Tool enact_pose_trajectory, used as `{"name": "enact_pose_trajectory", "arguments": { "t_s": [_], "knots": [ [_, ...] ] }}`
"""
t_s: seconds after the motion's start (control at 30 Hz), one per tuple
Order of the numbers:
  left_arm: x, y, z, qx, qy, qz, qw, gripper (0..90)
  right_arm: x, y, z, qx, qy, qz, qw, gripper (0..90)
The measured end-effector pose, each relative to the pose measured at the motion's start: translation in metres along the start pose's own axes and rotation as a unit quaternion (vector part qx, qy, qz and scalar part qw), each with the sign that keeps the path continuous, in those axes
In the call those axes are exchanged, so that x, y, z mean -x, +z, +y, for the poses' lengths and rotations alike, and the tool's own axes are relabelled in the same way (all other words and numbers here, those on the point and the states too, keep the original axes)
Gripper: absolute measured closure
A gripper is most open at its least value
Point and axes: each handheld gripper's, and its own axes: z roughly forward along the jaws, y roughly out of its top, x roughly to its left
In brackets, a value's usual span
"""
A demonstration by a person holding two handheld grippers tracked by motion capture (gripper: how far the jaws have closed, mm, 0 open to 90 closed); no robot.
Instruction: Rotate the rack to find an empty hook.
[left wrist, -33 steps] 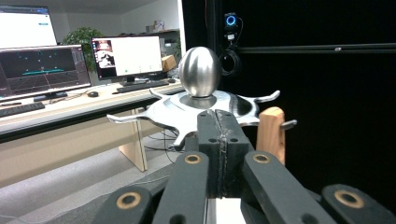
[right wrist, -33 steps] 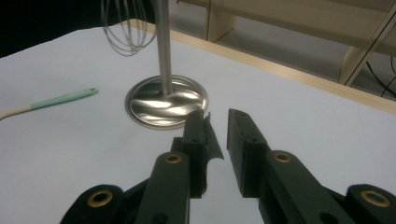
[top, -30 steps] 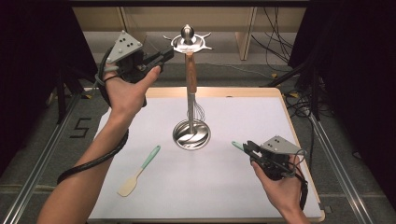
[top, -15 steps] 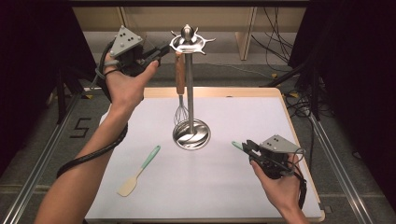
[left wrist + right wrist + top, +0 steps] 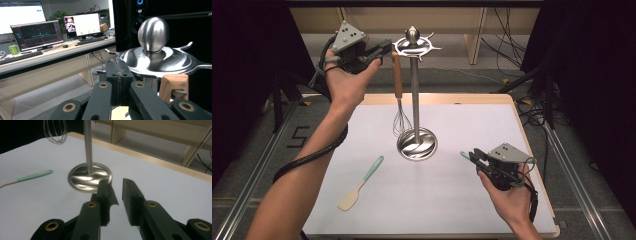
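Note:
A steel utensil stand [image 5: 416, 100] rises from a round base [image 5: 88, 176] in the middle of the white mat; its ball top [image 5: 153, 33] sits above a disc with hook arms. A whisk [image 5: 397, 80] with a wooden handle [image 5: 173, 85] hangs at the stand's left arm, its wires [image 5: 55, 131] off the mat. My left gripper [image 5: 386, 48] is raised just left of the handle top, with its jaws pressed shut [image 5: 117, 66] and nothing seen between them. A spatula [image 5: 362, 182] with a teal handle [image 5: 32, 176] lies front left. My right gripper [image 5: 474, 154] stands open [image 5: 115, 182] low over the mat, pointing at the base.
The white mat [image 5: 452, 200] covers a wooden table whose far edge [image 5: 462, 99] runs behind the stand. Cables lie on the floor at the back right [image 5: 532, 107]. A desk with monitors [image 5: 42, 35] stands beyond the table.
The whisk has moved left from in front of the pole to the stand's left arm. My left gripper drew up and left with it. The right gripper has barely moved.

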Motion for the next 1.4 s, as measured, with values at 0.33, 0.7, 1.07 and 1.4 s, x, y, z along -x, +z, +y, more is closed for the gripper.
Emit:
{"name": "enact_pose_trajectory", "arguments": {
  "t_s": [0.33, 0.7, 1.07, 1.4],
  "knots": [
    [-0.003, 0.004, 0.001, -0.003, 0.002, -0.001, 1.0, 89.1, -0.001, -0.002, 0.001, -0.017, 0.005, 0.006, 0.9998, 75.7],
    [-0.005, -0.005, -0.005, 0.016, -0.003, -0.007, 0.9998, 89.0, -0.003, -0.001, 0.0, -0.004, 0.006, -0.001, 1.0, 74.3],
    [-0.001, -0.051, -0.028, 0.015, -0.034, -0.038, 0.9986, 55.7, 0.003, -0.003, 0.0, -0.014, -0.019, -0.004, 0.9997, 68.7],
    [0.004, -0.074, -0.061, -0.005, -0.038, -0.035, 0.9986, 39.9, 0.008, -0.006, 0.001, -0.028, -0.014, -0.004, 0.9995, 64.8]
  ]
}}
